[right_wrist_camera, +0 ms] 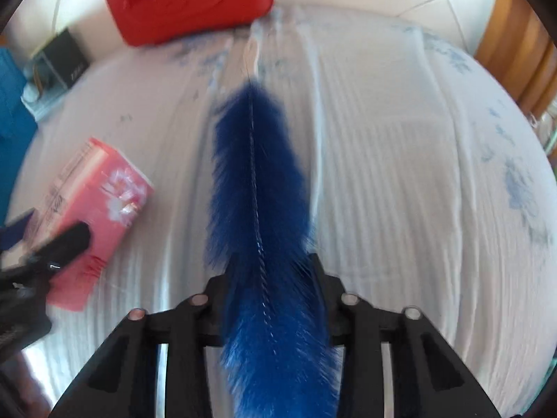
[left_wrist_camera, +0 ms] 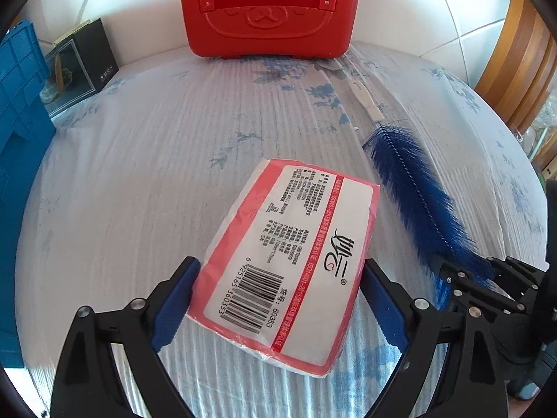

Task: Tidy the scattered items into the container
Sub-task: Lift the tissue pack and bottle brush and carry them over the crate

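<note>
A pink and white tissue pack (left_wrist_camera: 296, 230) sits between the blue pads of my left gripper (left_wrist_camera: 280, 268), label side up; the jaws stand wide and press on both long sides of it. A blue bottle brush (right_wrist_camera: 257, 174) runs lengthwise over the bed, its white handle (left_wrist_camera: 369, 101) pointing toward the back. My right gripper (right_wrist_camera: 271, 264) is shut on the bristle end, with bristles filling the narrow gap between its fingers. In the right wrist view the tissue pack (right_wrist_camera: 101, 191) lies to the left. A blue crate (left_wrist_camera: 21, 139) stands at the bed's left edge.
A red bear-embossed case (left_wrist_camera: 269, 10) leans upright at the back of the bed (left_wrist_camera: 139, 174), which has a pale floral sheet. A black box (left_wrist_camera: 83, 55) stands beside the crate at the back left. Wooden furniture (left_wrist_camera: 522, 52) borders the right side.
</note>
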The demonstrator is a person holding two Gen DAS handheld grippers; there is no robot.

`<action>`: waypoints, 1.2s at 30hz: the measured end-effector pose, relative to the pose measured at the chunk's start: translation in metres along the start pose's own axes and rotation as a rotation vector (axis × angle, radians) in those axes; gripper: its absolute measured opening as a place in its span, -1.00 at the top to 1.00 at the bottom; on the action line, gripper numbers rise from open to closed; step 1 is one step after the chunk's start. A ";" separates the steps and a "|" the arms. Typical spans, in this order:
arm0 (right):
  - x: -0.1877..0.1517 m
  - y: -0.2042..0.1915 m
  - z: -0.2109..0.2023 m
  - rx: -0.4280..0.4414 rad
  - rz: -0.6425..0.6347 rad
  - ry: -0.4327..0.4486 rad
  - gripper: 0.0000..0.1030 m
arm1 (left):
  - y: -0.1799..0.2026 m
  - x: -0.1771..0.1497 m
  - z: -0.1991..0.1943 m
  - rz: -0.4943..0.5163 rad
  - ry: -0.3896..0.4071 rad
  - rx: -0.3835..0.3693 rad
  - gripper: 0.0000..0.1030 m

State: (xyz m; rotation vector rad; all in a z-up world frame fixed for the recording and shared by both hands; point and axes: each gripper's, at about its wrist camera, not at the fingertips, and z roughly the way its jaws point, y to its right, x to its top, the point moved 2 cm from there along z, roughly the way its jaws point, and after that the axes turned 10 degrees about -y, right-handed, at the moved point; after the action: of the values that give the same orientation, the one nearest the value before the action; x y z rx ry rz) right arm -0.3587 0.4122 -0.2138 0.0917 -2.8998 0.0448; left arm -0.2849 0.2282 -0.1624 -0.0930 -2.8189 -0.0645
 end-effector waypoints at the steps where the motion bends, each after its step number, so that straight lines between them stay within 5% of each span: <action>1: -0.001 0.002 -0.004 0.021 -0.003 0.001 0.58 | -0.001 -0.002 -0.005 -0.006 0.004 0.002 -0.79; 9: -0.010 0.009 -0.088 0.181 -0.005 0.155 0.63 | -0.015 -0.010 -0.083 -0.055 0.127 0.025 -0.79; 13: -0.016 -0.003 -0.131 0.257 -0.038 0.236 0.91 | -0.027 -0.013 -0.133 -0.073 0.213 0.058 -0.79; 16: -0.021 -0.009 -0.149 0.242 -0.043 0.251 0.91 | -0.036 -0.016 -0.151 -0.061 0.219 0.088 -0.79; 18: -0.024 -0.011 -0.140 0.221 -0.049 0.191 0.86 | -0.042 -0.021 -0.149 -0.056 0.208 0.097 -0.79; 20: -0.031 -0.013 -0.124 0.181 -0.057 0.137 0.60 | -0.047 -0.027 -0.135 -0.063 0.183 0.088 -0.79; 22: -0.039 -0.017 -0.103 0.141 -0.072 0.089 0.05 | -0.049 -0.033 -0.113 -0.070 0.148 0.064 -0.79; 28: -0.036 -0.015 -0.033 -0.046 -0.099 0.011 -0.09 | -0.038 -0.046 -0.035 -0.060 0.034 0.029 -0.78; 31: -0.031 -0.007 -0.011 -0.028 -0.087 0.024 0.02 | -0.021 -0.043 -0.004 -0.029 -0.015 0.065 -0.76; 32: -0.029 -0.007 -0.012 -0.021 -0.087 0.025 0.17 | -0.015 -0.042 -0.001 -0.015 -0.016 0.082 -0.76; 33: -0.027 -0.006 -0.013 -0.006 -0.085 0.021 0.57 | -0.008 -0.041 -0.003 0.005 0.000 0.107 -0.75; 36: -0.023 0.004 -0.020 0.170 -0.010 0.016 0.59 | 0.001 -0.034 -0.025 0.017 0.041 0.084 -0.74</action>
State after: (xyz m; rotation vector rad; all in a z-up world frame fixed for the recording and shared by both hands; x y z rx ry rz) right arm -0.3316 0.4182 -0.2000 0.1353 -2.8741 0.2883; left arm -0.2445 0.2260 -0.1494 -0.0957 -2.7753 0.0548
